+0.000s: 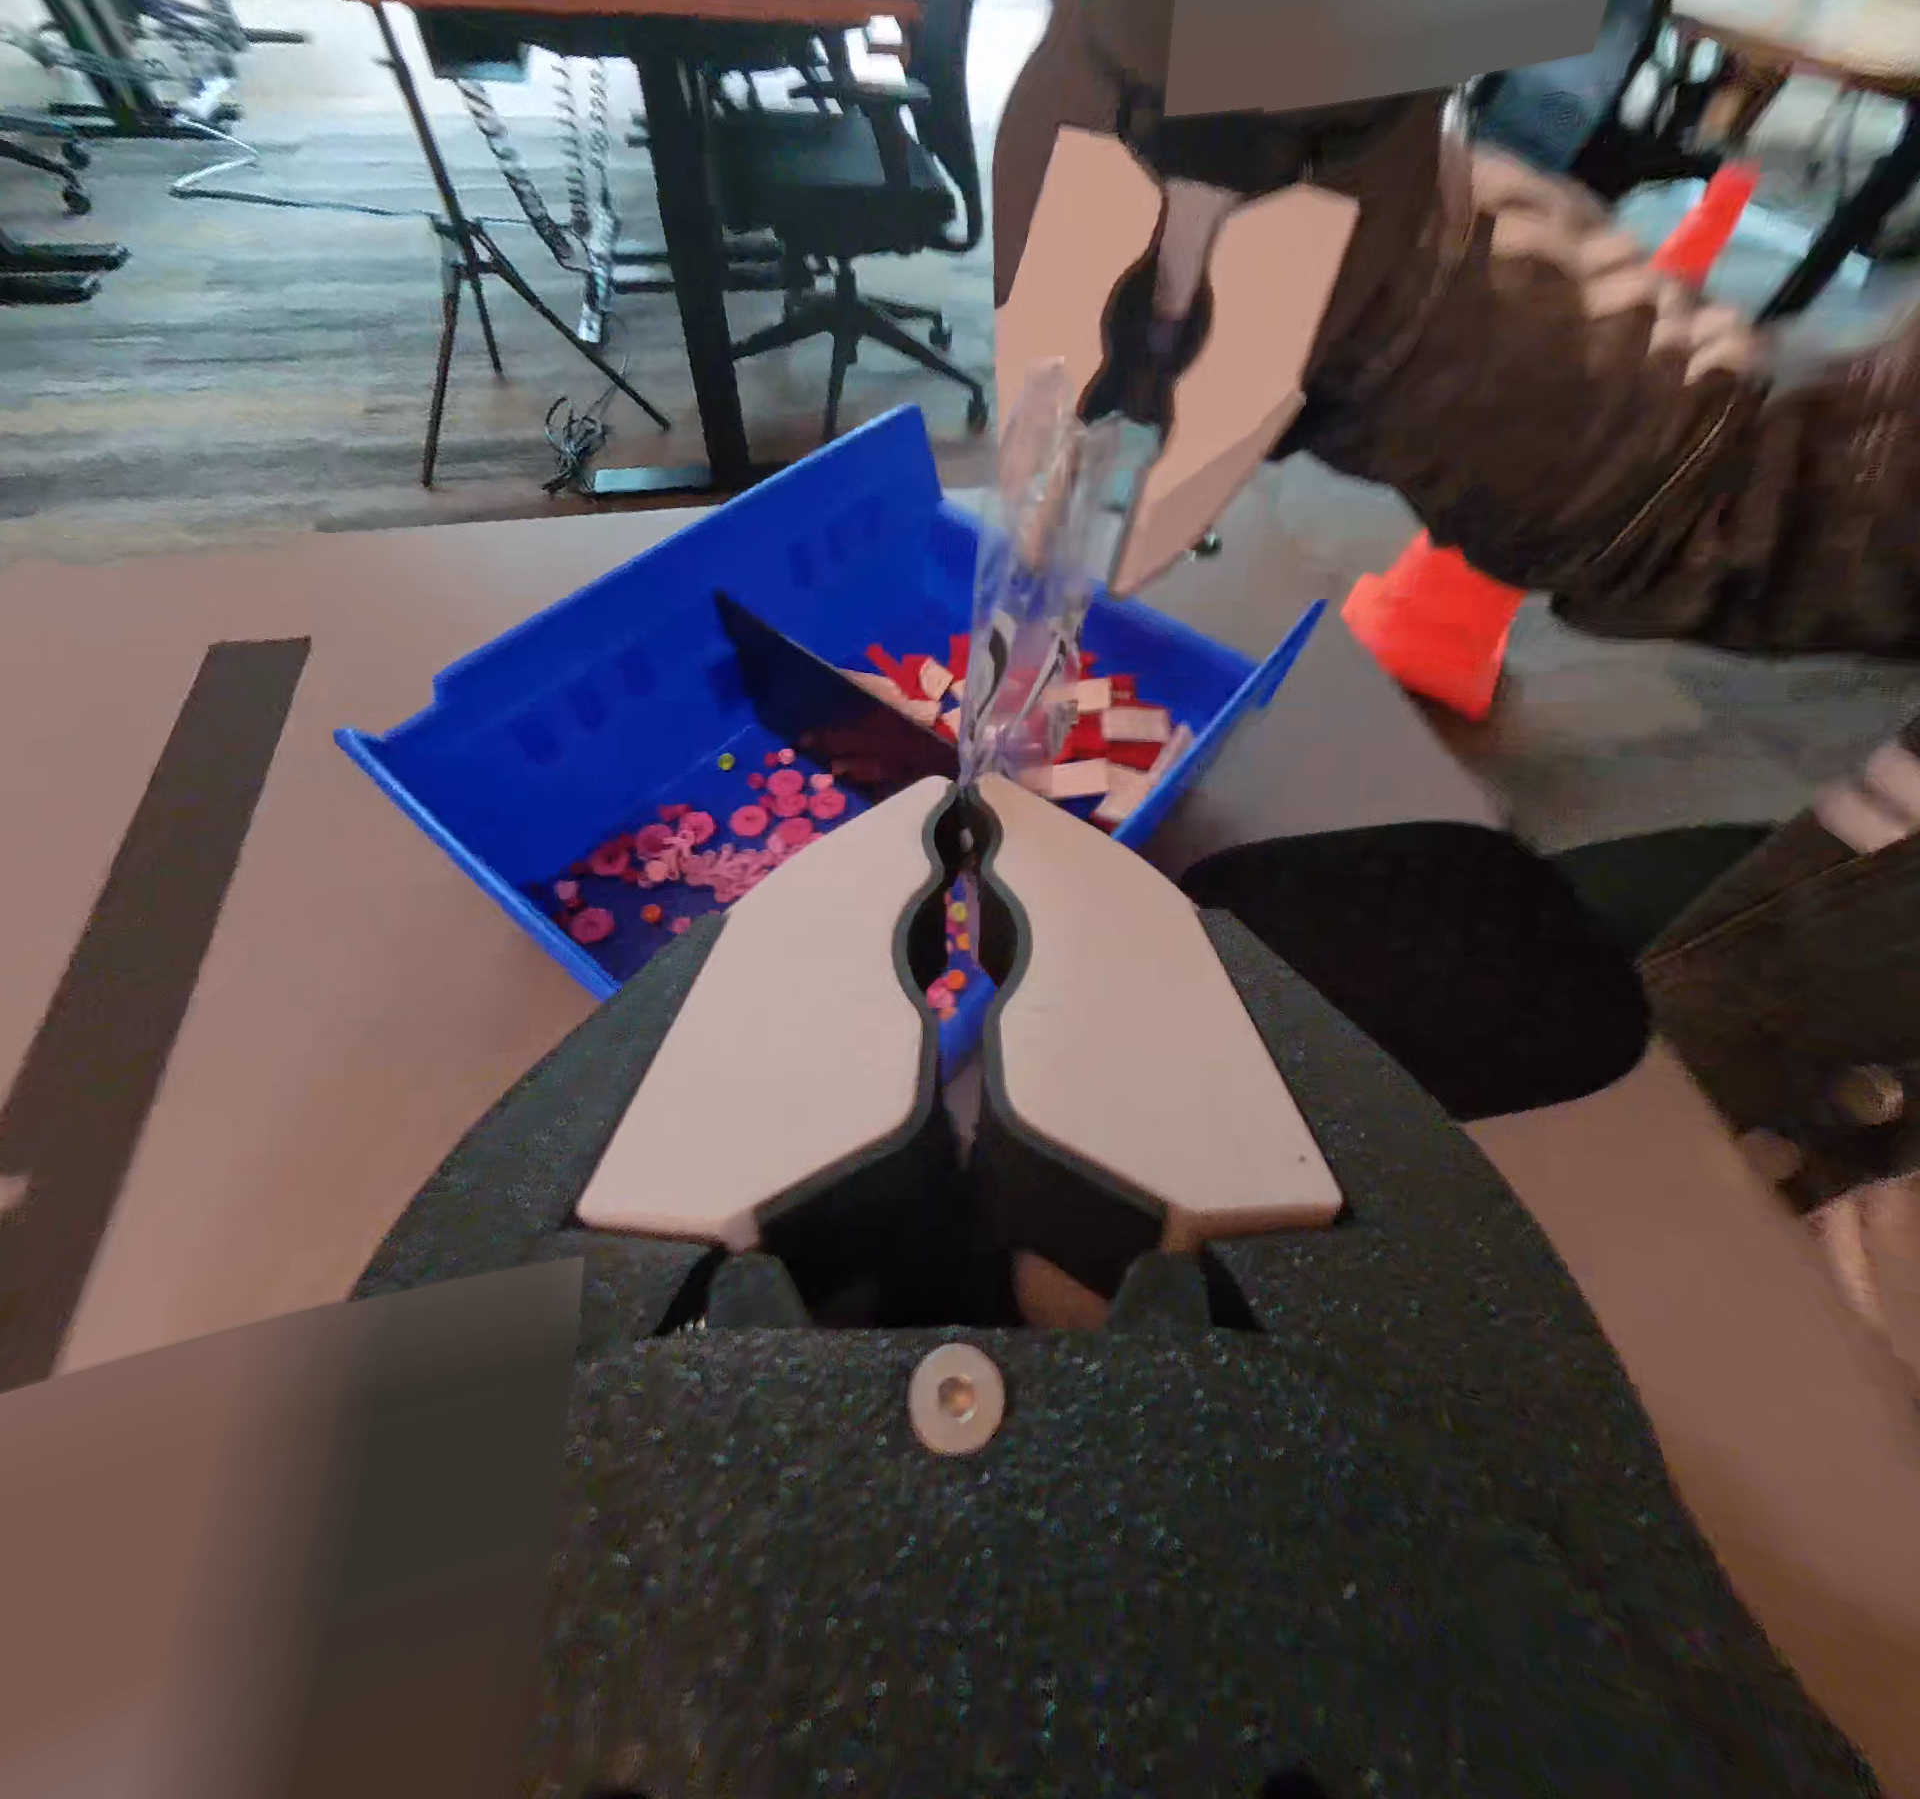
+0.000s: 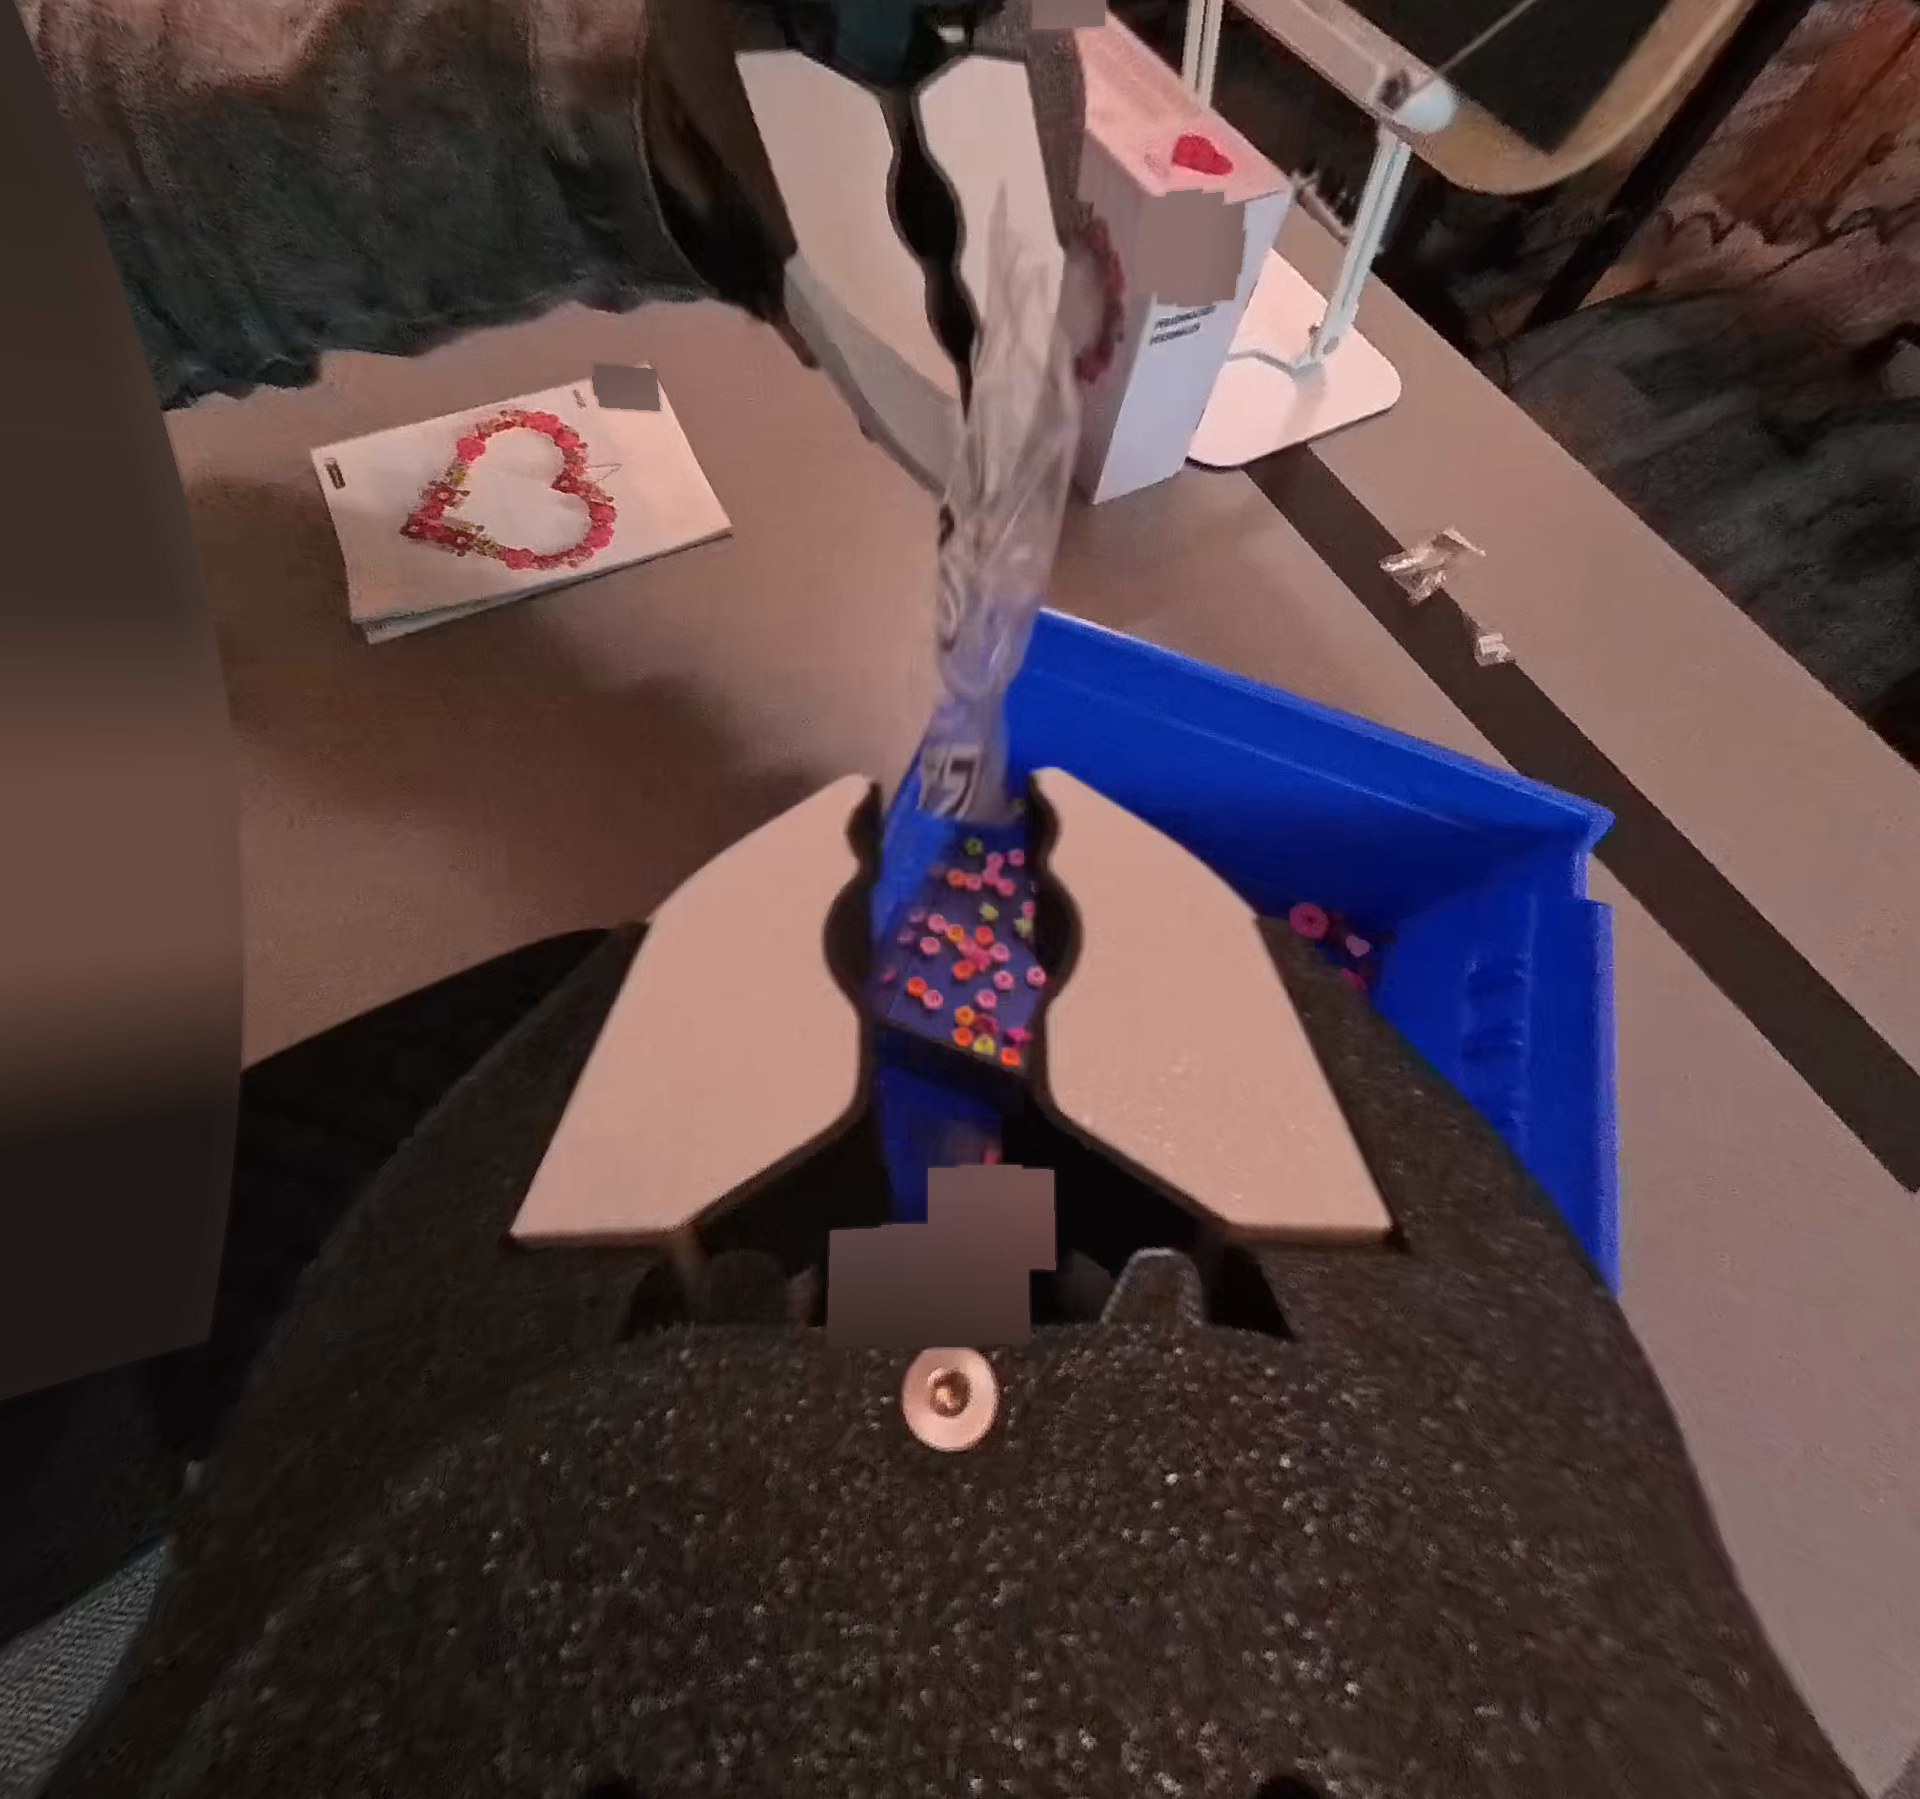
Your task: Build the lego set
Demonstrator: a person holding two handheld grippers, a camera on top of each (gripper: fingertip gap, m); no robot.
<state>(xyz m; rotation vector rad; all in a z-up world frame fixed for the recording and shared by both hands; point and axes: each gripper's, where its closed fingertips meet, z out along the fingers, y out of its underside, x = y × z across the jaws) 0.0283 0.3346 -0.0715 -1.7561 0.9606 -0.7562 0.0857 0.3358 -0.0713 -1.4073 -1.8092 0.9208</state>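
My left gripper (image 1: 966,793) is shut on one end of a clear plastic bag (image 1: 1023,606), pinching it at the fingertips. The bag stretches up to my right gripper (image 1: 1112,461) above a blue bin (image 1: 623,710). In the right wrist view my right gripper (image 2: 951,788) is open. The bag's (image 2: 997,523) other end hangs between its pads with a gap on the left side. The bag runs up to the left gripper (image 2: 956,315). The bin (image 2: 1351,814) has a dark divider: small pink and orange round pieces (image 1: 727,835) on one side, red and pale bricks (image 1: 1101,721) on the other.
An instruction booklet with a red heart picture (image 2: 520,502) lies on the table beyond the bin. A white box (image 2: 1164,347) and a white stand base (image 2: 1299,388) are behind it. Plastic scraps (image 2: 1429,560) lie by a black tape strip (image 2: 1558,741). A person's brown sleeve (image 1: 1558,399) is at the right. The left gripper's tips are roughly 7 centimeters from the right gripper's.
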